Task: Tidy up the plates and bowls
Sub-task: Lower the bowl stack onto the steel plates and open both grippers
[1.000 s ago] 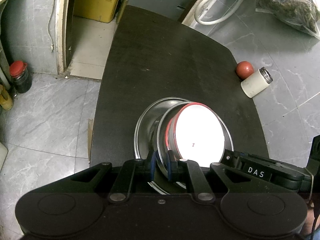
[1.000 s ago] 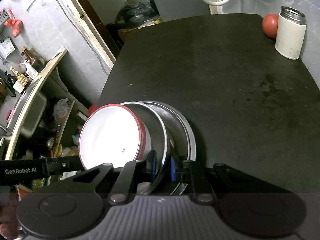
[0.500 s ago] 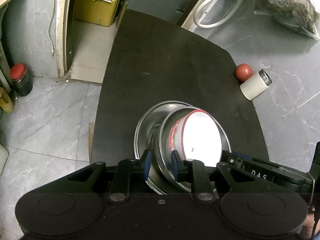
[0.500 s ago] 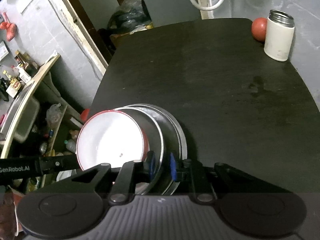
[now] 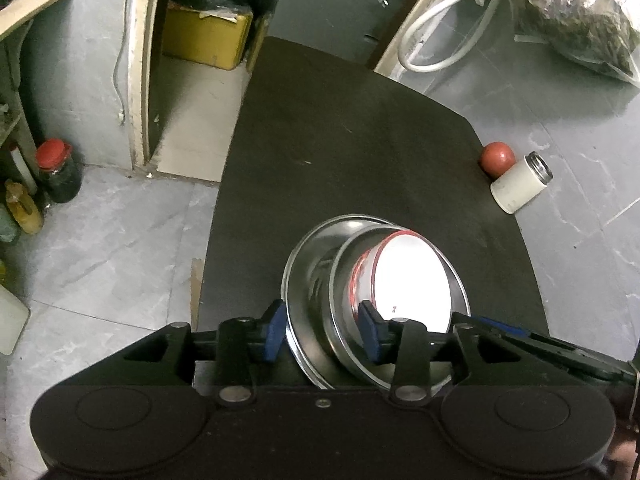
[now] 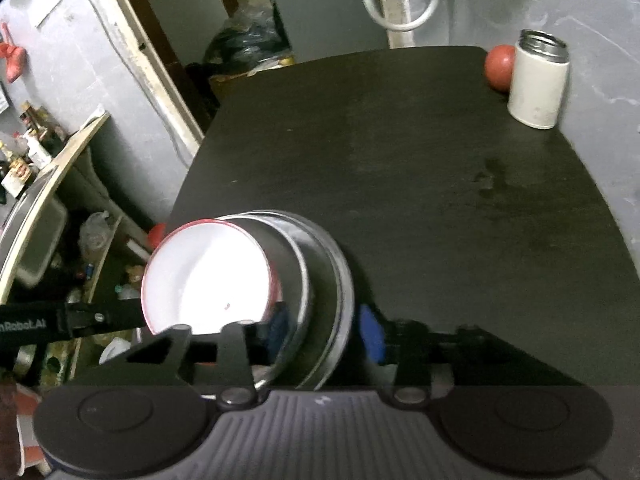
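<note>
A nested stack sits on the dark table (image 5: 352, 152) near its front edge: a steel plate (image 5: 306, 264) at the bottom, a steel bowl (image 5: 340, 300) in it, and a white bowl with a red rim (image 5: 412, 280) on top. The stack also shows in the right wrist view, with the white bowl (image 6: 204, 276) and the steel plate (image 6: 340, 292). My left gripper (image 5: 322, 334) is open, its blue pads either side of the stack's rims. My right gripper (image 6: 324, 332) is open too, straddling the rims on the opposite side.
A white steel-rimmed flask (image 6: 538, 84) and a red ball (image 6: 498, 66) stand at the table's far right corner. Grey tiled floor surrounds the table. Jars (image 5: 58, 172) stand on the floor at left. A doorway with a yellow box (image 5: 204, 40) lies beyond.
Both grippers have opened: their pads were pinched on the stack's rims and now stand wide apart around them. The stack has settled onto the table.
</note>
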### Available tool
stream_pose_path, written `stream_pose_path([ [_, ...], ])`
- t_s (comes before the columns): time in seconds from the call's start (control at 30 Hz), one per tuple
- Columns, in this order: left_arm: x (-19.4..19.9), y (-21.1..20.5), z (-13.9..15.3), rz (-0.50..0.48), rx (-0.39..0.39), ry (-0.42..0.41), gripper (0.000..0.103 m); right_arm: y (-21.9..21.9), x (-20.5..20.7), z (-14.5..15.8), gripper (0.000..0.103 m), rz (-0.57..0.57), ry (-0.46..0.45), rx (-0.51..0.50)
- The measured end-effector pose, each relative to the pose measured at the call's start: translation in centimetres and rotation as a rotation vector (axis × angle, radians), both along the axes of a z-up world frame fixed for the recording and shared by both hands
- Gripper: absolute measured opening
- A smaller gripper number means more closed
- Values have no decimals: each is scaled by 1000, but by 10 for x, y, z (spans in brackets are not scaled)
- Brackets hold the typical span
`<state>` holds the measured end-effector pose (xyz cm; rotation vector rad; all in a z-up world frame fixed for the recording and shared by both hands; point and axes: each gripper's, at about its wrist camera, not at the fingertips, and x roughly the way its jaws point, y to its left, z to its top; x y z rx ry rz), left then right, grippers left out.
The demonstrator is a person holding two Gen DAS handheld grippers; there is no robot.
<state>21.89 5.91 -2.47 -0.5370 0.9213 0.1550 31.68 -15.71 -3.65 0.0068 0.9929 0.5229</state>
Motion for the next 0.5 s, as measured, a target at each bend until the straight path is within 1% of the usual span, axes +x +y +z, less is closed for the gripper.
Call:
stream_pose_path([
  [0.03,0,0,1,3,8,-2,44,-2,0,0,49,-4,4,11],
  [0.13,-1,-2,2,11,35,-5,48,-6,-2,1,58,-6,-4,13],
  [0.2,-2,-3,4,22,54,-8,55,-8,-3,2,60,-6,-13,18],
  [0.23,-3,-3,5,31,65,-12,57,-9,-3,1,62,-5,-15,19],
  [0.27,-3,-3,6,38,72,-17,61,-9,-4,1,64,-4,-15,21],
  [0.3,-4,-3,7,41,74,-26,69,-11,-4,0,66,-5,-15,22],
  [0.37,-6,-3,9,37,57,-52,77,-13,-5,1,77,-5,-14,34],
  [0.43,-6,-6,10,37,70,-58,77,-14,-5,2,82,7,-14,59],
  [0.5,-6,-10,11,34,94,-53,78,-12,-7,3,84,24,-24,58],
])
